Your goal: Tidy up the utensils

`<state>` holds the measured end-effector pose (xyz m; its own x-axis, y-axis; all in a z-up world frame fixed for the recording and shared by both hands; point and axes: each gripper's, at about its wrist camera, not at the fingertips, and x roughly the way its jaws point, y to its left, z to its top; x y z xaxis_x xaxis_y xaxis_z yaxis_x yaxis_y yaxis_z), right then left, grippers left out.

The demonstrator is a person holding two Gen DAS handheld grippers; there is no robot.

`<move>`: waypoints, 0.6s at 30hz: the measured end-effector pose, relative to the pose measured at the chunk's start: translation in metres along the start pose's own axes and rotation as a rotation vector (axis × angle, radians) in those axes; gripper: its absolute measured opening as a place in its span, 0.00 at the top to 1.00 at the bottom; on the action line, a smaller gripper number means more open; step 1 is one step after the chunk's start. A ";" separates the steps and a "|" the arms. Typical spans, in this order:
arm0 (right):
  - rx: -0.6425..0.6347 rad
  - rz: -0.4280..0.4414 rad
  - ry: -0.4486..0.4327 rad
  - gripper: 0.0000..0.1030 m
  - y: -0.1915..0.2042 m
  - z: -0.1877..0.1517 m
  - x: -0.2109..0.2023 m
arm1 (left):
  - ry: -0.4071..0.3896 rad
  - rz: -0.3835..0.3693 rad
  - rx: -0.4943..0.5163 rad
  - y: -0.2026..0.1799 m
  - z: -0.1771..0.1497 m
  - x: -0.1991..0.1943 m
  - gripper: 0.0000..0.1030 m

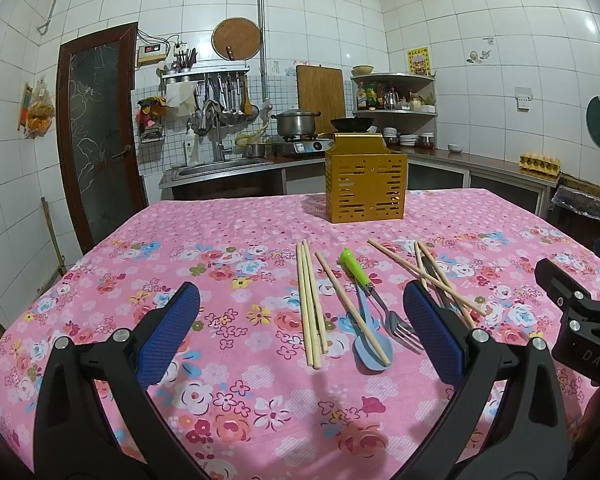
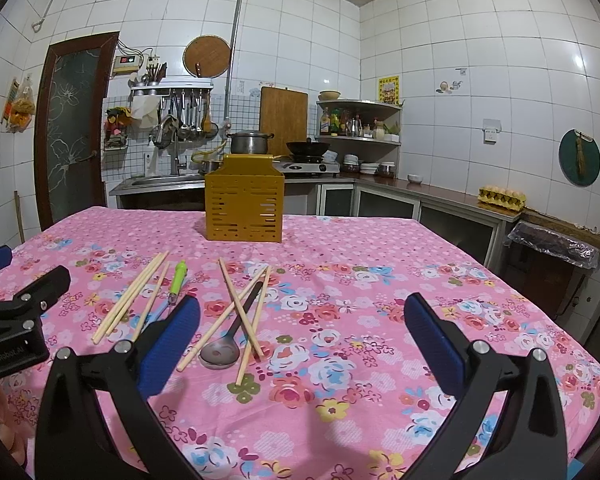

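Observation:
A yellow slotted utensil holder [image 1: 366, 182] [image 2: 244, 204] stands at the far side of the pink floral table [image 1: 228, 216]. Loose utensils lie in front of it: a bundle of wooden chopsticks [image 1: 310, 304] [image 2: 130, 298], a light blue spoon [image 1: 370, 344] with one chopstick across it, a green-handled fork [image 1: 360, 274] [image 2: 179, 276], and crossed chopsticks [image 2: 242, 312] over a dark metal spoon [image 2: 224, 350]. My left gripper [image 1: 300, 336] is open and empty, low over the table before the chopsticks and spoon. My right gripper [image 2: 302, 338] is open and empty, to the right of the crossed chopsticks.
The right gripper's body [image 1: 580, 320] shows at the right edge of the left wrist view, and the left gripper's body [image 2: 16, 320] shows at the left edge of the right wrist view. Behind the table are a sink counter [image 1: 220, 168], a stove with pots [image 1: 300, 128] and a corner shelf.

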<state>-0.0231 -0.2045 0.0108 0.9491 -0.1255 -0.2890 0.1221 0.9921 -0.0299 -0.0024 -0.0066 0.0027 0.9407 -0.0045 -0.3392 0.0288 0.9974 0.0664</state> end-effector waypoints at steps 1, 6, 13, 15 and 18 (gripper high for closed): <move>0.000 0.000 0.000 0.04 0.000 0.000 0.000 | 0.000 0.000 -0.001 0.000 0.000 0.000 0.05; -0.001 0.000 0.000 0.04 0.000 0.000 0.000 | -0.001 0.001 0.000 0.000 0.000 0.000 0.05; 0.000 -0.001 0.000 0.04 0.000 0.000 0.000 | -0.001 0.001 0.000 0.000 0.000 0.000 0.05; -0.001 -0.001 -0.002 0.04 0.000 0.000 0.000 | -0.001 0.000 0.000 -0.001 0.001 0.000 0.05; -0.001 0.001 0.000 0.04 0.000 0.000 0.000 | 0.000 0.000 0.000 0.000 0.001 0.000 0.05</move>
<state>-0.0236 -0.2044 0.0111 0.9492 -0.1250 -0.2887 0.1213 0.9921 -0.0304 -0.0025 -0.0064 0.0034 0.9408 -0.0047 -0.3388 0.0289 0.9974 0.0664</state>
